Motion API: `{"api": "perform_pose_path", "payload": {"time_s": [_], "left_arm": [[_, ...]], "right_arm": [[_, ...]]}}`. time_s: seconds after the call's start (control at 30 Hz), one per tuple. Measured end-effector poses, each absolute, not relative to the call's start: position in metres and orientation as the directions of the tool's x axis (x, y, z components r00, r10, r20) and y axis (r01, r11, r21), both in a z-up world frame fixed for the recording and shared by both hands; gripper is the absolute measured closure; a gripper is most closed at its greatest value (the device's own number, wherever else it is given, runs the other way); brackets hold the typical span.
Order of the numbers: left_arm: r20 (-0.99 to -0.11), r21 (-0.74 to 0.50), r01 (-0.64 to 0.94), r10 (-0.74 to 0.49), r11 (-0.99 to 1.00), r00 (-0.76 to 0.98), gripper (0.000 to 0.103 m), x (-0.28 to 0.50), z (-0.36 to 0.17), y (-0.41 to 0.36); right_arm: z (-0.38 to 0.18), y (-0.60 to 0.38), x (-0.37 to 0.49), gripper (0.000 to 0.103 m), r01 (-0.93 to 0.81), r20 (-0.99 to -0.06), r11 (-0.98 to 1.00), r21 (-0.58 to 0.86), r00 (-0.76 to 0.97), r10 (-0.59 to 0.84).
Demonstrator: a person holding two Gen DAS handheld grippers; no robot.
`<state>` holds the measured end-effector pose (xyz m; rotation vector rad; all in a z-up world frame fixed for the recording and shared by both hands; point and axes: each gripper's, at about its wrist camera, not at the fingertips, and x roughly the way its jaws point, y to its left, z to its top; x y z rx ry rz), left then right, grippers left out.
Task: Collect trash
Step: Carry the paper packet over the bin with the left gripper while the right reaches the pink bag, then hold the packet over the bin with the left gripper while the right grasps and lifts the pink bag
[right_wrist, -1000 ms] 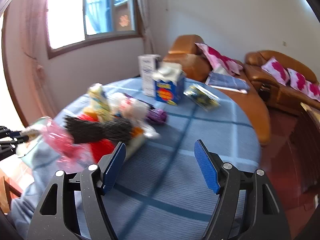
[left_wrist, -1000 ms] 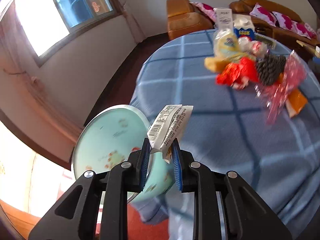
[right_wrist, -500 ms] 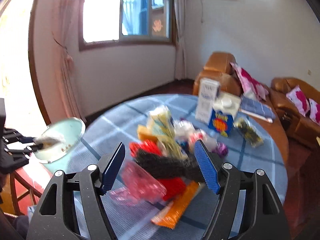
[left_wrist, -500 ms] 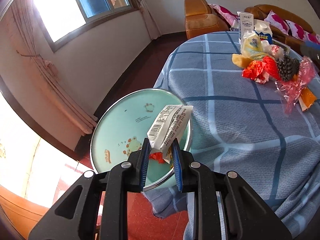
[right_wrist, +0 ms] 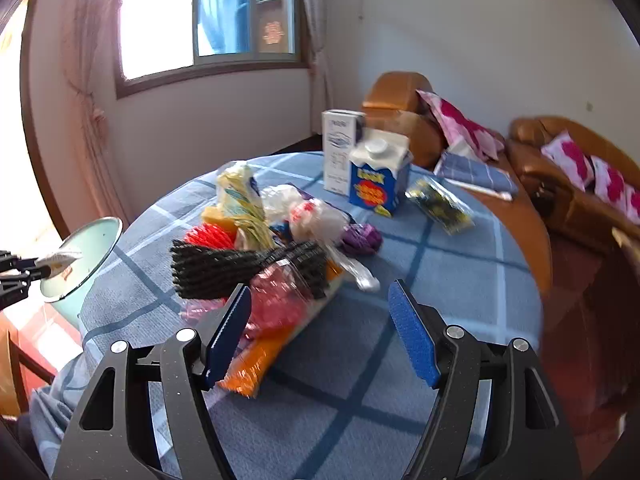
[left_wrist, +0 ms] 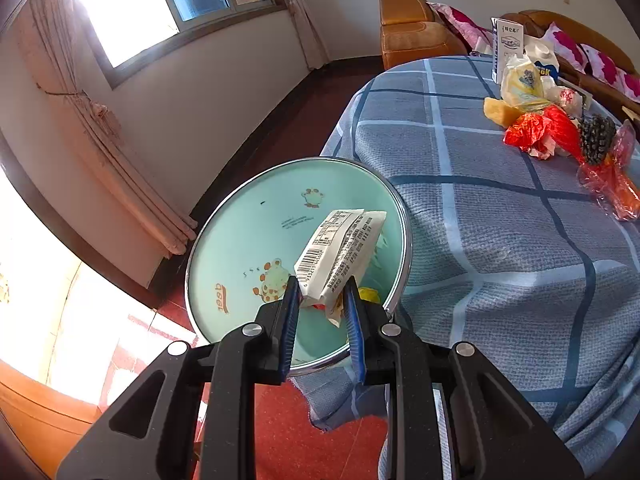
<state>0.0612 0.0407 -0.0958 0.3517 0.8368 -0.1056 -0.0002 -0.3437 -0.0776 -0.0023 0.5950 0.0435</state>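
Left wrist view showed the left gripper [left_wrist: 322, 304] clamped on a white wrapper [left_wrist: 340, 252] above the mint bin [left_wrist: 248, 240] beside the table [left_wrist: 500, 240]. Releasing squarely over the bin's middle would probably drop it cleanly. The right gripper [right_wrist: 320, 336] hung open over the trash pile [right_wrist: 260, 256].

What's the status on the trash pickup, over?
Left gripper shut on white wrapper, held over mint bin. Right gripper open, empty, above trash pile on table. Nothing in the way.

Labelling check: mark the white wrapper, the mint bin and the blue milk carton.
white wrapper [left_wrist: 340, 252], left wrist view, on its barcode panel.
mint bin [left_wrist: 256, 216], left wrist view, on its bare inner wall.
blue milk carton [right_wrist: 374, 188], right wrist view, on its front face.
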Motion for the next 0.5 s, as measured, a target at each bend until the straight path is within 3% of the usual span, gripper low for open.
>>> {"api": "perform_pose_path", "payload": {"time_s": [0.17,0.3,0.5], "left_arm": [[-0.741,0.26,0.204,0.059,0.944,0.669,0.081,0.063,-0.094,0.05],[-0.74,0.258,0.193,0.066,0.947,0.67,0.081,0.064,-0.094,0.054],[-0.744,0.252,0.205,0.054,0.946,0.666,0.08,0.064,-0.095,0.051]], "right_arm": [[-0.085,-0.342,0.023,0.042,-0.103,-0.583,0.995,-0.002,0.808,0.083],[-0.097,-0.337,0.031,0.079,-0.199,-0.637,0.98,0.002,0.755,0.155],[-0.102,-0.333,0.025,0.097,-0.254,-0.645,0.965,0.064,0.727,0.234]]}}
